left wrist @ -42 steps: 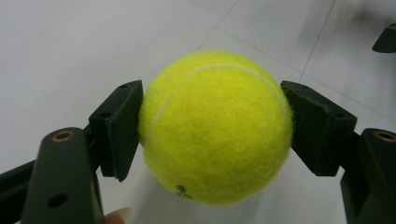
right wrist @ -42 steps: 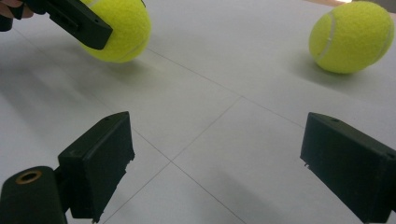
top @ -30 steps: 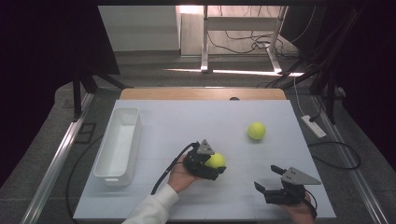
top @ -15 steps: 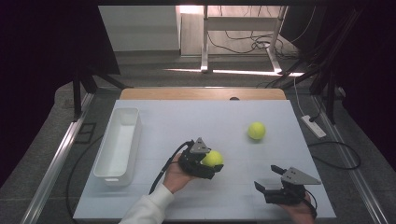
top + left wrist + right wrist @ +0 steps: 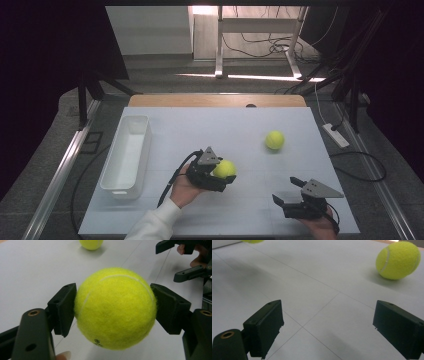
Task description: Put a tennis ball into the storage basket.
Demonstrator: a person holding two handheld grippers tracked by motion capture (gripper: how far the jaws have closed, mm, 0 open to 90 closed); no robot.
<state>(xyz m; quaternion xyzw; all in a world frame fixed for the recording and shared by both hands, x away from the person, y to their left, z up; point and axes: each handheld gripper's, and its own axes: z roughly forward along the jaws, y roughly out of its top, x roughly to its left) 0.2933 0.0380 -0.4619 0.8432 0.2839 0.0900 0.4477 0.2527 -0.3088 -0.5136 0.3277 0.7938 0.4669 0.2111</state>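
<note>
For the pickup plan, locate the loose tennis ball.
In the high view the loose tennis ball lies right of centre on the table, beyond the right gripper.

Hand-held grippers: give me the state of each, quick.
Left hand-held gripper: closed on a tennis ball.
Right hand-held gripper: open, holding nothing.

on the desk (image 5: 240,125) a long tray (image 5: 127,152) lies at the left edge. near the middle, the left gripper (image 5: 222,175) clasps a tennis ball (image 5: 224,169). a second tennis ball (image 5: 274,140) rests farther back and to the right. the right gripper (image 5: 287,191) sits at the front right, well apart from both.
</note>
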